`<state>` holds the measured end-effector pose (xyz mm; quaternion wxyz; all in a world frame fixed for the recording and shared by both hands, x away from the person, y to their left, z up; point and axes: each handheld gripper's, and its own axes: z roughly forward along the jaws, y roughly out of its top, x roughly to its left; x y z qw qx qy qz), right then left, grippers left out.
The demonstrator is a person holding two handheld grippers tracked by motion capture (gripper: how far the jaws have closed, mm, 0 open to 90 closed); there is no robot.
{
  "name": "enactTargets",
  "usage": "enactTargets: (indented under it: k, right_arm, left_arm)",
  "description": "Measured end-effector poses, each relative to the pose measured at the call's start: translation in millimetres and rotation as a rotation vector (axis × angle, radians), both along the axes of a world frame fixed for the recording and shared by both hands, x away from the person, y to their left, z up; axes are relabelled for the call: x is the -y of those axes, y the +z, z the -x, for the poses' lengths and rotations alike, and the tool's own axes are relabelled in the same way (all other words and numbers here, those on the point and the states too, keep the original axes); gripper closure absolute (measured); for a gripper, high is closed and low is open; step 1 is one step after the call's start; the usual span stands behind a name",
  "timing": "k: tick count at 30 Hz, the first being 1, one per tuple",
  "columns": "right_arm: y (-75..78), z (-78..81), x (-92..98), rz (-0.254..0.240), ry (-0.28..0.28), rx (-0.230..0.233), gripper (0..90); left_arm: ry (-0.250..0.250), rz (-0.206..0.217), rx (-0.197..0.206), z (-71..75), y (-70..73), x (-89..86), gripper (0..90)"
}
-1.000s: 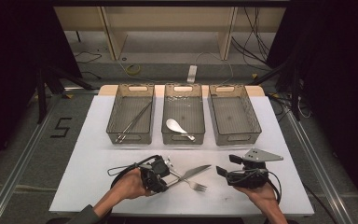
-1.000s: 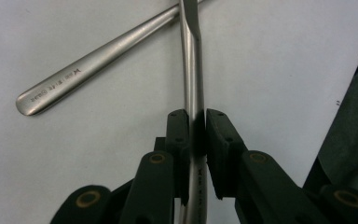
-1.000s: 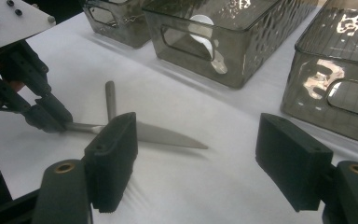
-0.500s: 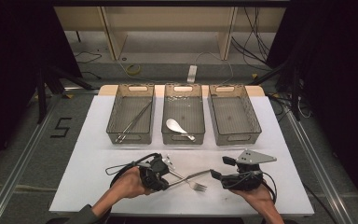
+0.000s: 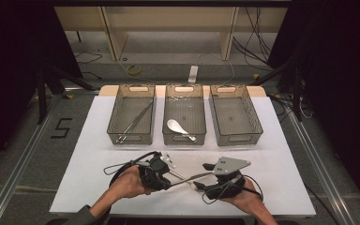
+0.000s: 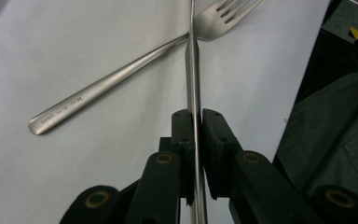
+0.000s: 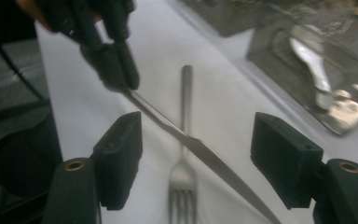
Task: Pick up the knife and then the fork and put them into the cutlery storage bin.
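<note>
Right gripper view shows the left claw (image 7: 121, 77) clamping the knife (image 7: 200, 156) between the right claw's (image 7: 207, 163) closing, empty jaws, which risk nudging the fork (image 7: 184, 172) beneath.

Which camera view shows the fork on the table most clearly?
The left gripper view: the fork lies sharp on the white table, handle end to tines, crossed only by the knife. The right gripper view shows it blurred under the knife. In the high view it is mostly hidden.

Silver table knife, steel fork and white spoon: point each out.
Silver table knife (image 6: 194, 70): left gripper view, on the edge-on stretch beyond the jaws.
Steel fork (image 6: 98, 91): left gripper view, mid-handle.
White spoon (image 5: 174, 125): high view, on its bowl.
</note>
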<state>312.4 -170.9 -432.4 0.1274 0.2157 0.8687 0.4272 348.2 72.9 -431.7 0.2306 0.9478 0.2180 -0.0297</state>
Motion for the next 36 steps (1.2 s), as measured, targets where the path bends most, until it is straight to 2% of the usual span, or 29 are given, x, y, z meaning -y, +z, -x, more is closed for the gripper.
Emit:
enactTargets:
  k: [1, 2, 3, 4, 5, 8, 9, 10, 13, 14, 17, 18, 23, 25, 30, 31, 33, 36]
  right_arm:
    - [-2.7, 0.8, -11.5, 0.046, 0.036, 0.005, 36.8]
    - [-2.7, 0.8, -11.5, 0.046, 0.036, 0.005, 36.8]
    - [-4.7, 0.8, -17.3, 0.067, 0.06, 0.011, 37.2]
    - [-6.6, 1.2, -23.0, 0.089, 0.079, 0.008, 38.1]
    - [-11.0, 0.6, -33.0, 0.139, 0.12, 0.019, 40.6]
    - [-14.8, 0.2, -41.9, 0.172, 0.14, 0.033, 41.9]
    - [-17.3, 0.2, -48.7, 0.214, 0.154, 0.061, 43.4]
    - [-17.3, 0.2, -48.7, 0.214, 0.154, 0.061, 43.4]
    - [-21.3, -0.2, -56.1, 0.258, 0.166, 0.082, 45.6]
    - [-22.7, -1.4, -58.6, 0.271, 0.177, 0.101, 48.1]
    - [-22.5, -1.8, -59.9, 0.279, 0.184, 0.102, 50.8]
    - [-23.3, -2.7, -61.0, 0.294, 0.199, 0.119, 53.6]
    - [-25.9, -2.7, -64.8, 0.329, 0.232, 0.135, 60.8]
    - [-26.2, -0.2, -67.2, 0.345, 0.26, 0.14, 71.8]
    - [-24.6, -0.1, -67.6, 0.359, 0.289, 0.154, 74.6]
    - [-22.6, 0.7, -67.5, 0.372, 0.313, 0.185, 76.6]
    - [-19.8, 0.3, -67.0, 0.376, 0.33, 0.192, 78.2]
    - [-17.5, 1.5, -68.1, 0.391, 0.346, 0.207, 79.6]
  left_arm:
    - [-0.006, -0.006, -0.01, 1.4, 0.9, 1.2, 83.5]
    - [-0.006, -0.006, -0.01, 1.4, 0.9, 1.2, 83.5]
    - [-0.006, 0.003, -0.001, 2.0, 1.0, 1.4, 83.5]
    - [-0.005, 0.005, -0.012, 2.1, 0.8, 1.7, 83.5]
    - [-0.011, -0.002, -0.015, 2.1, 0.7, 1.9, 83.5]
    - [-0.008, 0.011, -0.023, 1.8, 1.1, 1.2, 83.5]
    - [-0.01, 0.008, -0.02, 1.6, 2.0, 0.9, 83.5]
    - [-0.005, 0.015, -0.019, 2.4, 2.7, 1.0, 83.5]
    - [-0.013, 0.023, -0.025, 2.9, 5.2, 0.3, 83.5]
    - [-0.018, 0.023, -0.028, 3.4, 6.2, 0.9, 83.4]
    - [-0.028, 0.022, -0.027, 4.1, 7.8, 1.3, 83.4]
    - [-0.026, 0.027, -0.023, 5.2, 9.9, 1.8, 83.4]
    - [-0.036, 0.031, -0.033, 6.5, 12.9, 2.1, 83.4]
    - [-0.034, 0.036, -0.029, 7.0, 13.3, 2.6, 83.4]
    - [-0.029, 0.052, -0.024, 7.7, 16.2, 1.9, 83.4]
    - [-0.042, 0.058, -0.02, 7.4, 17.8, 0.6, 83.3]
    - [-0.05, 0.075, -0.023, 6.0, 19.9, -1.3, 83.2]
    - [-0.059, 0.078, -0.014, 6.0, 23.7, -2.3, 83.0]
